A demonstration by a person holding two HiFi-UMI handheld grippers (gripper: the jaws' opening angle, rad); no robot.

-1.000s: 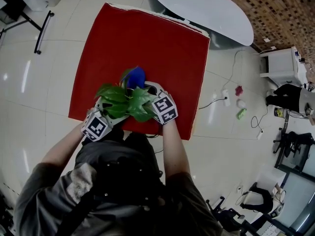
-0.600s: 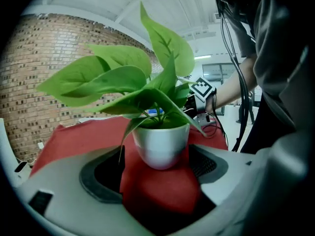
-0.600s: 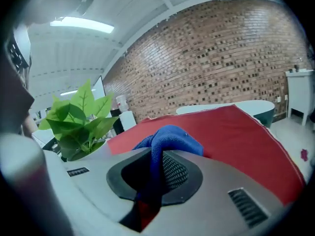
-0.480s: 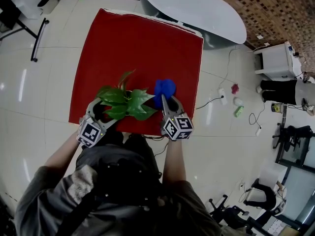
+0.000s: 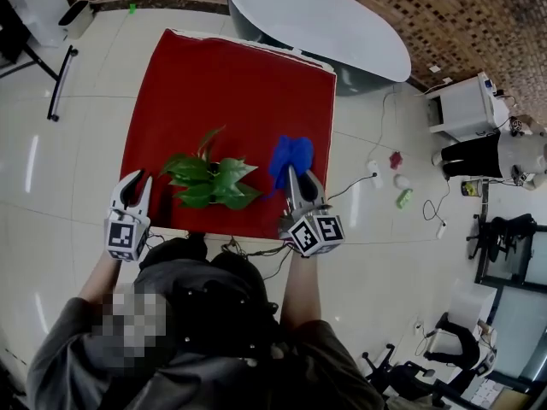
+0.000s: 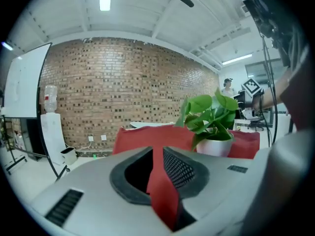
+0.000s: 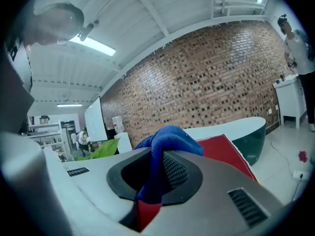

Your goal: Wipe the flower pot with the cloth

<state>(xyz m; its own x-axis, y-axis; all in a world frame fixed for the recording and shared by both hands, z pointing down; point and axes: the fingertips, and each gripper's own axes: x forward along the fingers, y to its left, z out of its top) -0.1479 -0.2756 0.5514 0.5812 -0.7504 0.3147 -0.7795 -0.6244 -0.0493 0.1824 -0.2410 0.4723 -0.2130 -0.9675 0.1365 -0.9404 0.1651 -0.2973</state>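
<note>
A green leafy plant (image 5: 210, 182) stands near the front edge of the red table (image 5: 231, 84); its leaves hide the pot from above. The white flower pot (image 6: 214, 147) shows in the left gripper view, off to the right. My left gripper (image 5: 137, 180) hangs left of the plant, beyond the table's edge. Its jaws (image 6: 157, 154) have just been closing, a narrow gap remains and nothing is between them. My right gripper (image 5: 293, 175) is right of the plant, apart from it, shut on the blue cloth (image 5: 293, 154), which bunches over the jaws (image 7: 170, 136).
A white oval tub (image 5: 316, 20) stands behind the table. Cables (image 5: 367, 178) and small coloured items (image 5: 397, 179) lie on the tiled floor to the right, near a white cabinet (image 5: 466, 105). A whiteboard (image 6: 19, 82) and water dispenser (image 6: 51, 132) stand by the brick wall.
Both grippers were at the pot. The right one drew away to the right with the cloth. The left one let go of the pot, moved left off the table and narrowed its jaws.
</note>
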